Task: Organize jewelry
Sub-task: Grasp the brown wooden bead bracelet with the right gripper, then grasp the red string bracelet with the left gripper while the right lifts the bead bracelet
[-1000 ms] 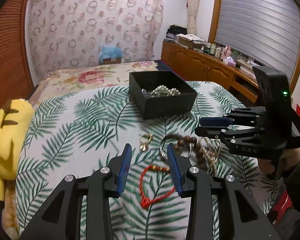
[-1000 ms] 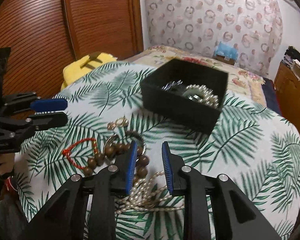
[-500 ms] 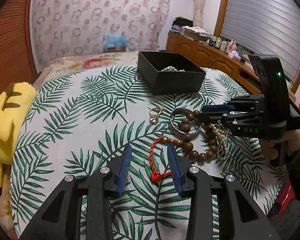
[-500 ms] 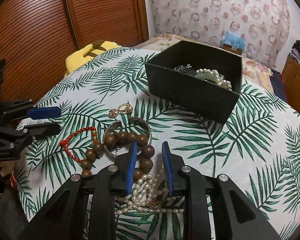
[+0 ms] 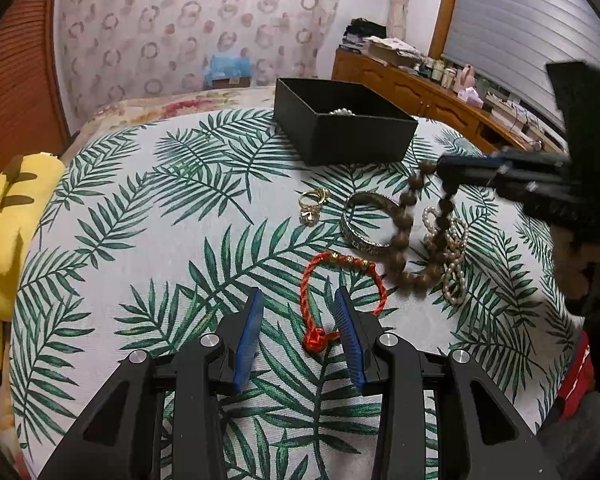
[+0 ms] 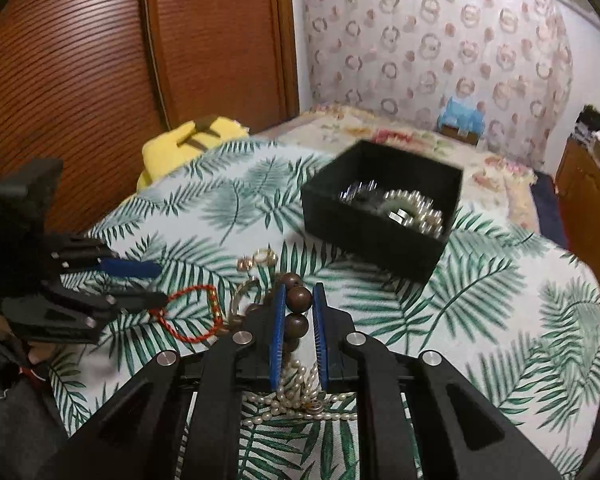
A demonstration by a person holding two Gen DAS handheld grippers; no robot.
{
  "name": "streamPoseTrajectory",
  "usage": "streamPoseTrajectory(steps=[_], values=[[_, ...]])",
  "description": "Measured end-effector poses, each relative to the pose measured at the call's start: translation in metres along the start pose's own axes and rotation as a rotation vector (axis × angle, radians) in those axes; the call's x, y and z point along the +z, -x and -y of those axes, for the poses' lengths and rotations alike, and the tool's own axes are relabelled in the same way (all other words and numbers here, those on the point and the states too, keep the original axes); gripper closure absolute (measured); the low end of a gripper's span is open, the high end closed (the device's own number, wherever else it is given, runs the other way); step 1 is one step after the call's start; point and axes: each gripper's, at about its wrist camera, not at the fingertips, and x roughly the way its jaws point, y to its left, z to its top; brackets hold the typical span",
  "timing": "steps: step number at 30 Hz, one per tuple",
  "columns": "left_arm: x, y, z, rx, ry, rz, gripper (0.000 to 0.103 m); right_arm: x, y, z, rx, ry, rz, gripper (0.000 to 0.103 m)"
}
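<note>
My right gripper [image 6: 299, 312] has closed on the wooden bead bracelet [image 5: 404, 236] — half a second ago its fingers stood apart.

I see beads pinched between the pads in the right view; the left view shows the strand partly raised off the leaf-print cloth [image 5: 148, 216]. My left gripper [image 5: 298, 320] hangs open around the red cord bracelet's [image 5: 340, 292] knot — the black box [image 6: 380, 232] sits beyond.

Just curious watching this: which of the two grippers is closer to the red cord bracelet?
Left. The left gripper is open with its fingers on either side of the red cord bracelet. The right gripper is off to the side, shut on the brown bead bracelet.
</note>
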Motion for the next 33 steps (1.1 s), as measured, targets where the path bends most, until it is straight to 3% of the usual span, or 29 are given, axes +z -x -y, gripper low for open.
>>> streamPoseTrajectory(steps=[5,8,11,14,16,33], values=[[-0.001,-0.006,0.005,0.005,-0.017,-0.014,0.069,0.006,0.015,-0.001,-0.025,0.011,0.039,0.088],[-0.002,-0.010,0.007,0.011,-0.023,-0.029,0.078,0.007,0.020,0.001,-0.033,0.009,0.048,0.088],[-0.002,-0.011,0.008,0.022,-0.032,-0.025,0.081,0.007,0.022,0.002,-0.038,0.007,0.051,0.088],[-0.002,-0.011,0.005,0.037,-0.027,-0.023,0.097,0.006,0.024,0.002,-0.040,0.003,0.055,0.088],[-0.002,-0.011,0.003,0.030,-0.016,-0.022,0.101,0.006,0.024,0.002,-0.040,0.003,0.055,0.088],[0.012,0.020,0.002,0.044,-0.005,0.093,0.101,0.018,0.039,0.001,-0.061,0.017,0.097,0.088]])
